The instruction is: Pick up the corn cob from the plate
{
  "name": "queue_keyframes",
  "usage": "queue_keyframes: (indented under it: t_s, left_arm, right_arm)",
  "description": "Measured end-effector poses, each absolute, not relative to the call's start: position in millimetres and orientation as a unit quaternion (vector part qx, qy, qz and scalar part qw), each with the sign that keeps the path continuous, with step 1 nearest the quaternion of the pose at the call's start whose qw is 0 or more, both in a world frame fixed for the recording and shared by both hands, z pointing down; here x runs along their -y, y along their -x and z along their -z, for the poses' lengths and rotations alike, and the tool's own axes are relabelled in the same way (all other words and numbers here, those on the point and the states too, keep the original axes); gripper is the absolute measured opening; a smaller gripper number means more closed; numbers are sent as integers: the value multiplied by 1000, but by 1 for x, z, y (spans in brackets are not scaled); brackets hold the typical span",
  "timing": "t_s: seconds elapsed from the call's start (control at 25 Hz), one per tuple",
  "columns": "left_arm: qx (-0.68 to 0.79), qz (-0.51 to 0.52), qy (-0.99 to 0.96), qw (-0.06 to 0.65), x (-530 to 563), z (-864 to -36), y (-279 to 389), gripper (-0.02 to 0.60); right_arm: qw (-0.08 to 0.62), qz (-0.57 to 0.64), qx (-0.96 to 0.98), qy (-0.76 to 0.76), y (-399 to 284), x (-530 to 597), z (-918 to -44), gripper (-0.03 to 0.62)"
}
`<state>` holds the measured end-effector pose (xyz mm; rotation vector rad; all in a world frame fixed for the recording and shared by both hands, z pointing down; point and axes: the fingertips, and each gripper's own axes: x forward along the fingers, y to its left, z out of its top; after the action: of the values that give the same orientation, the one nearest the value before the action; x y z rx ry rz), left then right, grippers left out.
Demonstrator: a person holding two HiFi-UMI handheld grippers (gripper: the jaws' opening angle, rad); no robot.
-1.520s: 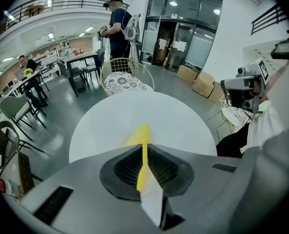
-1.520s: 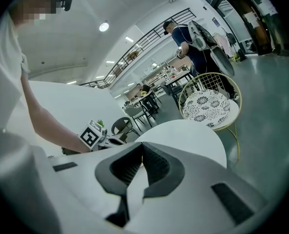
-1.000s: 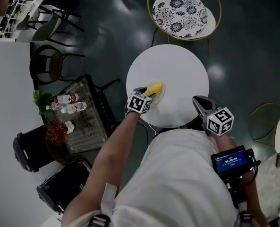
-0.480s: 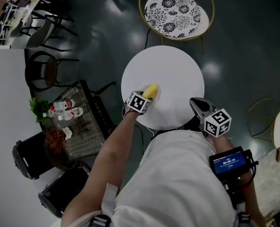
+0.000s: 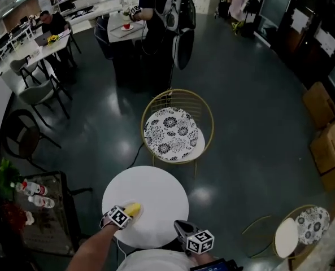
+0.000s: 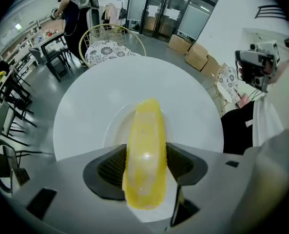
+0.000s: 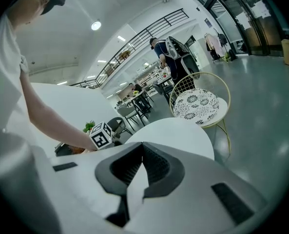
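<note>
Head view: your left claw (image 5: 127,213) sits over the corn cob (image 5: 133,209) at the near-left edge of the round white tabletop (image 5: 156,188). Your right claw (image 5: 178,224) hangs by the near edge.

Left gripper view: the cob's lying on the white plate (image 6: 114,130) between jaws that have just been opening, spread either side of it.

Right gripper view: that claw's pressed together, nothing in it.
</note>
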<state>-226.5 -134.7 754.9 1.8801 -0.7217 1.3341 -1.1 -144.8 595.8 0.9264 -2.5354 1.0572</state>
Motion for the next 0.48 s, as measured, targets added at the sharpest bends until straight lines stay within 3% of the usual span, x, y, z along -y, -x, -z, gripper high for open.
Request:
queue_keyframes:
  t_s: [0.48]
  left_arm:
    - [332,-441,-735,394,145,-732,215,247]
  right_arm:
    - [116,-353,876,-306,-2,141,-592,9]
